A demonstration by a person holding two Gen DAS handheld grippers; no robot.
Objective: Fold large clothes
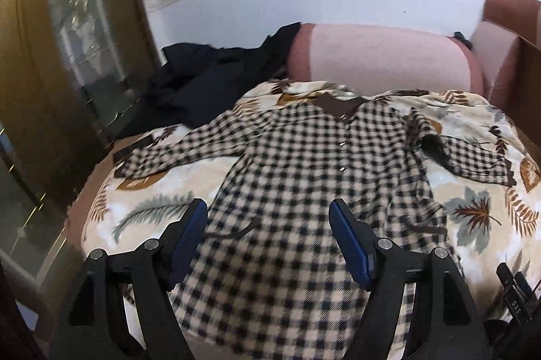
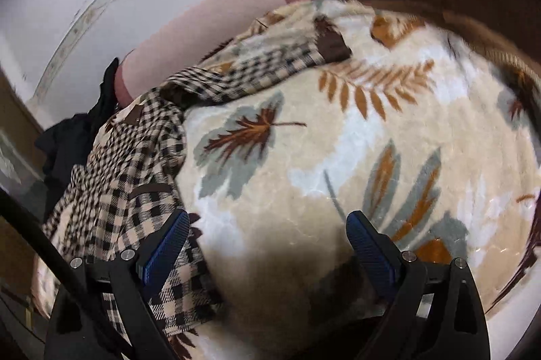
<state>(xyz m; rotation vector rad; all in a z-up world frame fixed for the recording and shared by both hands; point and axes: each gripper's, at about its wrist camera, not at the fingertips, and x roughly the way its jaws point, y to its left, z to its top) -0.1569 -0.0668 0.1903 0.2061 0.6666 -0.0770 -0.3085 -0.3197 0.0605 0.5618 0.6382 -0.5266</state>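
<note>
- My left gripper (image 1: 268, 207) stands with its blue pads wide apart and nothing between them, hovering above the lower front of the checked shirt (image 1: 304, 163).
- My right gripper (image 2: 267, 221) is spread wide too, empty, over the leaf-patterned blanket (image 2: 338, 157); its left finger (image 2: 169, 241) is above the shirt's edge.
- The shirt lies front up on the blanket, brown collar (image 1: 341, 106) toward the pink sofa back (image 1: 382, 59), one sleeve (image 1: 175, 150) stretched out flat, the other sleeve (image 1: 473, 157) rumpled.
- A dark garment (image 1: 203, 82) lies heaped beyond the shirt, against the sofa back, near a wooden door (image 1: 40, 55).
</note>
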